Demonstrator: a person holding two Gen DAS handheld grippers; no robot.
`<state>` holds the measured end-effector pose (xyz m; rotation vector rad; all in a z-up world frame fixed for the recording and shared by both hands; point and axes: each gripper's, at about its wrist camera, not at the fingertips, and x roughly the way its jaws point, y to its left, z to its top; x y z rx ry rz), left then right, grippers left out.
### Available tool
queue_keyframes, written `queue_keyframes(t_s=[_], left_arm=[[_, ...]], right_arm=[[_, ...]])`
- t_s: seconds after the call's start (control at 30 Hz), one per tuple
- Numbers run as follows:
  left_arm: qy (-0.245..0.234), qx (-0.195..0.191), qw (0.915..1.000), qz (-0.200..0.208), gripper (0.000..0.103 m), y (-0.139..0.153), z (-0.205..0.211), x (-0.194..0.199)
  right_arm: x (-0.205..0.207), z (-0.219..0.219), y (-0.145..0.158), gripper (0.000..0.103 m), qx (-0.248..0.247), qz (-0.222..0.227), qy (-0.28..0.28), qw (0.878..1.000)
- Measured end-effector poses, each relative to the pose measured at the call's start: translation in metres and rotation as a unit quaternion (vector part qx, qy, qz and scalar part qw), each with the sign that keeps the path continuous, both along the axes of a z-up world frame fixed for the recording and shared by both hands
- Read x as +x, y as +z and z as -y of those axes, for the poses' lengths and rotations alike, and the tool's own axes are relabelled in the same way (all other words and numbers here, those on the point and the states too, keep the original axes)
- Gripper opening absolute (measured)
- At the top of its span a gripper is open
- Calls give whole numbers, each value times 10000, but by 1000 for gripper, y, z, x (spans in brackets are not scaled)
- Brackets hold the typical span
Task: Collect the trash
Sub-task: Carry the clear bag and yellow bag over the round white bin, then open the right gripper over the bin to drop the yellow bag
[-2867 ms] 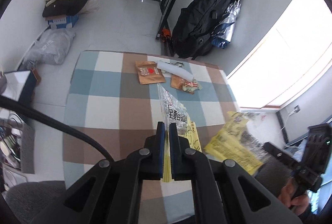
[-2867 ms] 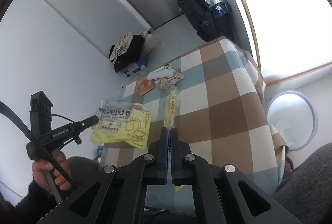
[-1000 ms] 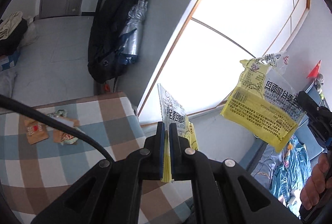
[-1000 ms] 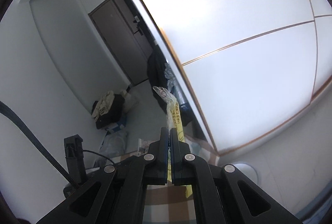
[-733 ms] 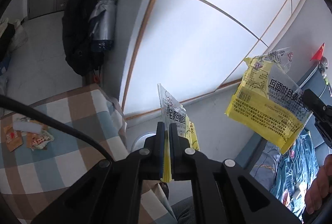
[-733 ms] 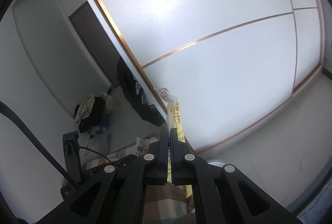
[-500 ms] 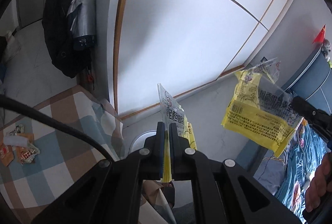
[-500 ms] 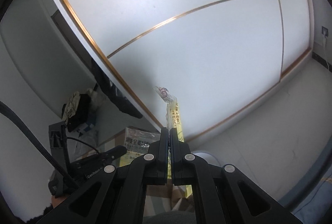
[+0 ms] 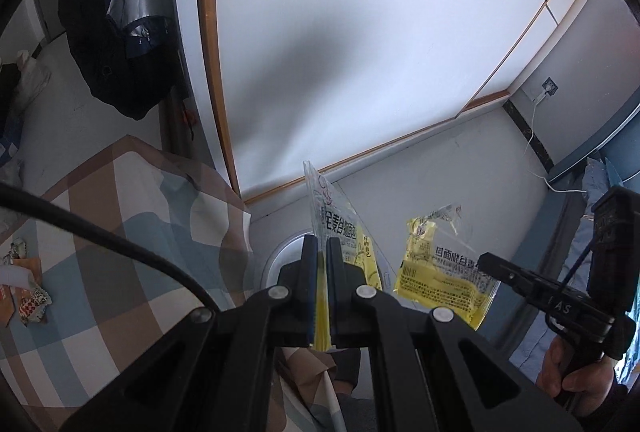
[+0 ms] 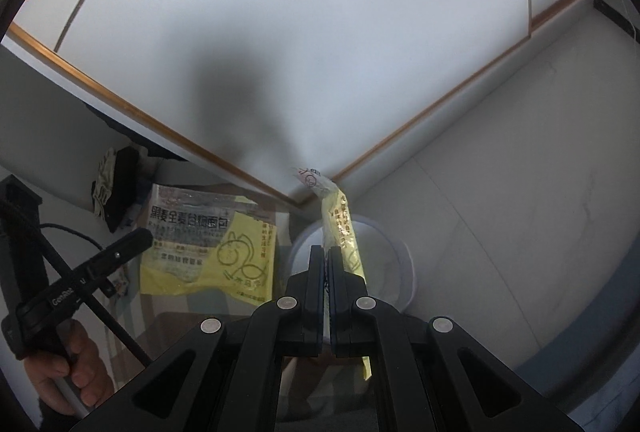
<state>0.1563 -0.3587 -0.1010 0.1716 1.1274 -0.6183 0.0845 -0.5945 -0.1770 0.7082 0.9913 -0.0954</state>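
Bin [image 10: 394,252], white and round, sits on the floor below and just ahead of both your grippers, beside the checked table [image 9: 120,232]. Your right gripper [image 10: 325,256] is clenched on a yellow wrapper [image 10: 340,228] whose long axis runs straight out past the fingertips, its end over the bin's mouth; this hand looks nearer the bin. Your left gripper [image 9: 320,252] is clenched on a second wrapper [image 9: 340,228], clear and yellow, standing upright from the jaws, with the bin's rim just beyond. Seen broadside from the right wrist, the left wrapper carries large black Chinese print and a rabbit-like line drawing; small print is unreadable. More wrappers [image 9: 28,296] lie on the table, well apart from both grippers
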Motion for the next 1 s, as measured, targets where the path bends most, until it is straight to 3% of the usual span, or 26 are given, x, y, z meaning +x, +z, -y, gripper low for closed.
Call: queue_keyframes(t_s=[0.17,0.43,0.77,0.9,1.0], left_arm=[[46,113,9999,-62,1,-5,6,7],[103,215,9995,-206,1,-16,12,13],[100,248,9990,-352,1,-23,18,16],[24,284,9990,-336,1,-25,23,15],[8,277,9988,-395,1,-28,22,17]], right_arm=[[18,-2,-50,1,421,-322,95,9985],[32,-6,-99,3,728,-506,427,9951],[41,-6,-135,5,1098,-576,418,9914],[29,3,-116,17,996,-553,281,9931],[18,6,-104,37,860,-524,271,9945]])
